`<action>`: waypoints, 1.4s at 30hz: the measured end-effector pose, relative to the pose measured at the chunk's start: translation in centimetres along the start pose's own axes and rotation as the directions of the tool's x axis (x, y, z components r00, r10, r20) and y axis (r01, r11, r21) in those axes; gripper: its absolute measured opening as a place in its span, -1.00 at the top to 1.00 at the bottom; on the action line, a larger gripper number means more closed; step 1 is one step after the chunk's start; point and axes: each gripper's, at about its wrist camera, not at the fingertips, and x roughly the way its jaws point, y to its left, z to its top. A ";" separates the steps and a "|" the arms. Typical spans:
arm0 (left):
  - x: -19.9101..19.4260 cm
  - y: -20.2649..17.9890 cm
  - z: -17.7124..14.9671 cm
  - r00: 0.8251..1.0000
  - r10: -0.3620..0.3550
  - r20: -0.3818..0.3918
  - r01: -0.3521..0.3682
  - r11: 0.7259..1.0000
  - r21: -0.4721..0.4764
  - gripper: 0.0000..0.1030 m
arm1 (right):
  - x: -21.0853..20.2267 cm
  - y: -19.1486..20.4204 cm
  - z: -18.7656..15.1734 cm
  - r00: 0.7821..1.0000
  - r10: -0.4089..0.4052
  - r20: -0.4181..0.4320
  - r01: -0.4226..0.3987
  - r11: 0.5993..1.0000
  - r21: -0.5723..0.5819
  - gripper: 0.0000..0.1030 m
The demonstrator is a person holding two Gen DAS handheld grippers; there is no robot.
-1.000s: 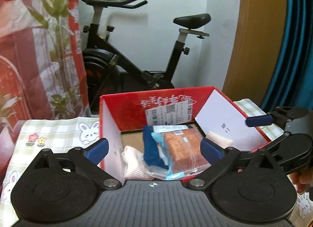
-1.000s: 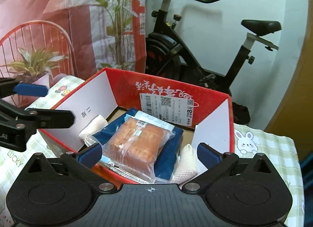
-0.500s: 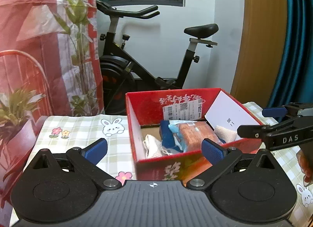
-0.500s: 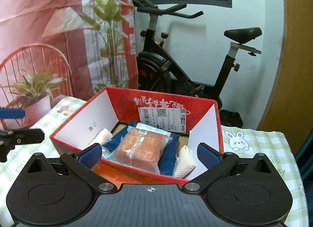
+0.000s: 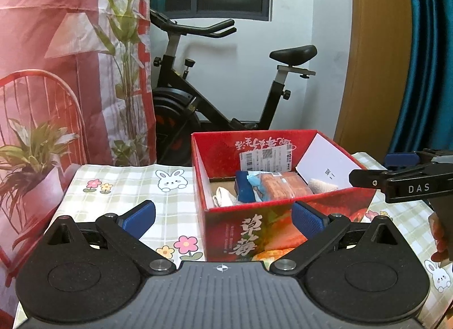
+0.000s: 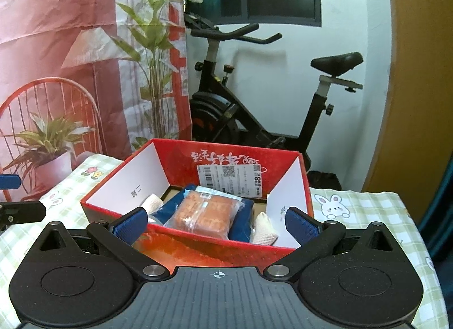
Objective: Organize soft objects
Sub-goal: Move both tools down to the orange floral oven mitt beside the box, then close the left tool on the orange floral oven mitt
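Left wrist view gives us the left gripper (image 5: 223,217) with its 2 blue pads spread wide and nothing between them, hovering over the checked tablecloth (image 5: 127,184) in front of the red box (image 5: 254,227). Our right gripper (image 6: 216,224) is just as wide apart and empty, facing the same box from its near side. Inside the box we see a wrapped orange cake pack (image 6: 205,214) lying on a blue packet (image 6: 242,224), with 1 white cloth roll (image 6: 264,228) at its right and another (image 6: 153,203) at its left. An exercise bike (image 6: 254,108) stands behind the table.
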 end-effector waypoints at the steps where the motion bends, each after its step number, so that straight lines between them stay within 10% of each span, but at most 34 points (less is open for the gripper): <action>1: -0.1 -0.1 -0.2 1.000 0.002 0.002 -0.002 1.000 0.004 -1.00 | -0.2 0.0 -0.3 1.000 0.001 0.005 -0.001 1.000 0.000 -0.99; 34: -0.5 -0.5 -8.7 0.995 -0.014 -0.099 0.005 0.996 -0.094 -0.97 | -1.9 0.2 -12.7 0.998 -0.006 -0.066 0.011 0.996 0.087 -0.99; 42: 0.3 -0.3 -8.8 0.992 -0.067 -0.108 0.052 0.990 -0.132 -0.54 | -0.5 0.2 -11.8 0.998 -0.027 -0.058 0.030 0.998 0.053 -0.99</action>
